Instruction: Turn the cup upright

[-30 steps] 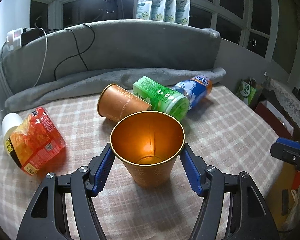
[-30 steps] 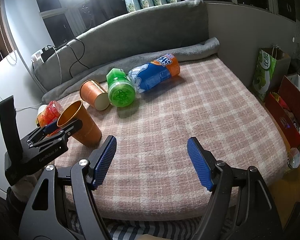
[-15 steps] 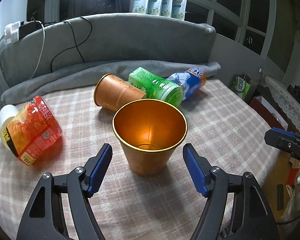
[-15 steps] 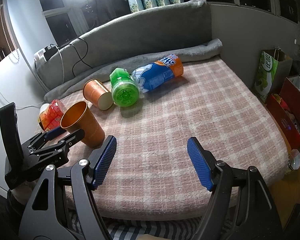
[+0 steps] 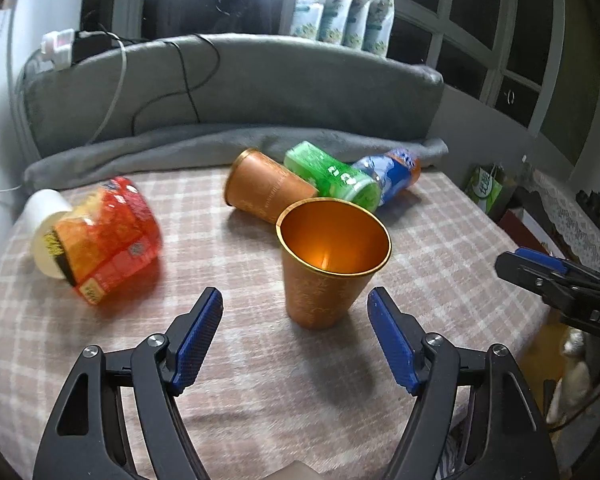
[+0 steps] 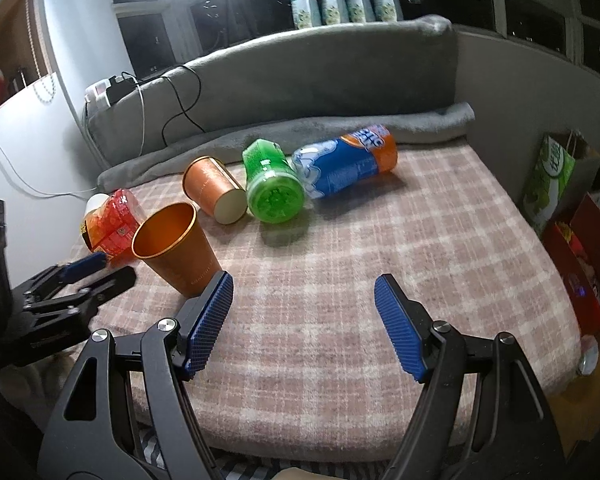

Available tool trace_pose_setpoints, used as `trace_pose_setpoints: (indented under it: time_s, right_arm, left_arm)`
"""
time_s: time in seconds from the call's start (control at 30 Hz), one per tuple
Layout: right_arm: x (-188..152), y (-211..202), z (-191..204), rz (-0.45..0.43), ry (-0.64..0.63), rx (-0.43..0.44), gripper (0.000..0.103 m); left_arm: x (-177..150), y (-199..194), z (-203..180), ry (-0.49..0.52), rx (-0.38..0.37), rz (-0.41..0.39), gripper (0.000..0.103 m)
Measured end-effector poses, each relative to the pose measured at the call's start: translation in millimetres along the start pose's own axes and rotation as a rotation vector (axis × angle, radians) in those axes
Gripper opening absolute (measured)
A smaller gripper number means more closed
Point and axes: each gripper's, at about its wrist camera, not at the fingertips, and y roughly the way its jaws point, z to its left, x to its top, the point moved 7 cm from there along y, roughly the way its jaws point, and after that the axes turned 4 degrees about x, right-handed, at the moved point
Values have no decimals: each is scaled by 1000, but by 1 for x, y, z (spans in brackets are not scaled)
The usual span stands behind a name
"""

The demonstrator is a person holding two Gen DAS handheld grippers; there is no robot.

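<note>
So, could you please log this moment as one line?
cup: upright, free | left gripper: open | right gripper: open, idle | second cup: on side

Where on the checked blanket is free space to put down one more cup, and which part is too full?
Free: the wide checked blanket patch in front of the blue bottle, toward the right edge, and the strip between the red jar and the upright cup. Crowded: the back, where the lying cup, green bottle and blue bottle cluster together.

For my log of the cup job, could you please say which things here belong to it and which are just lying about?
Job: upright orange cup; open left claw.
Lying about: orange cup on its side; green bottle; blue bottle; red pack; open right claw.
</note>
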Motion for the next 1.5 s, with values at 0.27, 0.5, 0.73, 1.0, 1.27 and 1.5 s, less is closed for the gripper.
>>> trace_pose_setpoints:
  time_s: [0.27,0.5,0.73,1.0,1.27,1.5]
  right_arm:
    - [14,-10,17,-95,-53,-28,89]
    - [28,-27,37,-204,-122,-78,89]
    - [41,-54,48,-368,-142,-135,103]
    - [46,-60,48,-398,-123,-155,103]
    - [47,-61,48,-402,-125,-161,103]
    - [46,-61,48,-400,-126,-161,103]
  left_arm:
    - [14,-46,18,-44,65,-131,79]
    - [29,-89,36,-76,155,-275,81]
    - [37,-121,48,-84,258,-406,82]
    - [39,-132,45,-68,292,-446,88]
    - [38,-131,45,-75,279,-434,90]
    - [37,-131,45,-80,276,-431,90]
